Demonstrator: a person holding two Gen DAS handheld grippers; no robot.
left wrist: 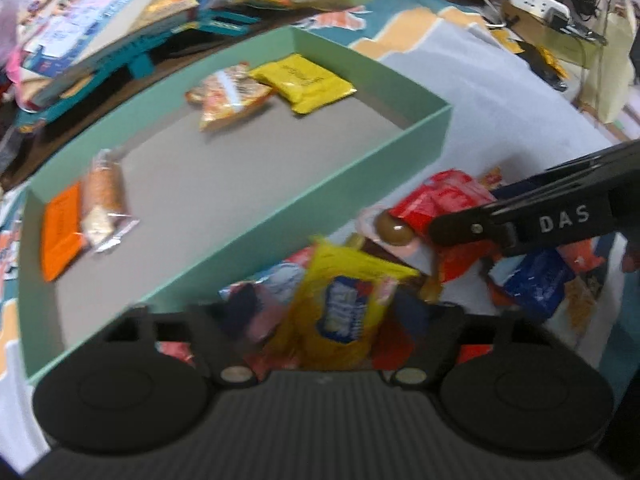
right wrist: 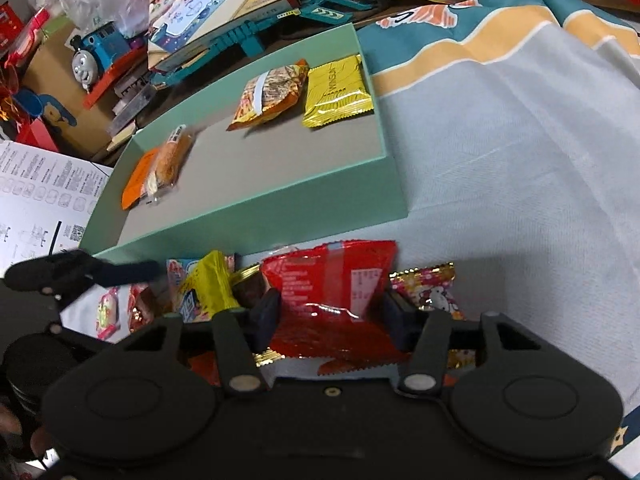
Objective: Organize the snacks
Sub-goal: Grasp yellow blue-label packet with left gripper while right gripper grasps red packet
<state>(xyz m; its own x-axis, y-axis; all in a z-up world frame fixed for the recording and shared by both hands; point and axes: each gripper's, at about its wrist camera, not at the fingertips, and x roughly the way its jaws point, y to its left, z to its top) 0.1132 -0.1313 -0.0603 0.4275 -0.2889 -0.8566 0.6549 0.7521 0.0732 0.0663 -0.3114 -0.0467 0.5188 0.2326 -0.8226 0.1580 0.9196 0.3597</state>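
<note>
since my right gripper (right wrist: 330,320) has its jaws spread either side of the red packet (right wrist: 332,280), i'd pinch its light, crinkly, slippery middle. my left gripper (left wrist: 320,332) jaws' state i cannot tell; green box (right wrist: 256,216) lies at 11 o'clock.

My left view is soft all over with motion blur: the yellow snack bag (left wrist: 340,312) at six o'clock smears, and print on the books (left wrist: 100,20) at eleven is unreadable. My right view is sharper; lettering on the gold packet (right wrist: 338,90) nearly reads. Light is even, indoor and moderately bright, from above. Packets in the green box (right wrist: 256,208) cast short soft shadows. Foil on the red packet (right wrist: 332,292) glints. Fisheye bends straight box edges, and corners go black.
</note>
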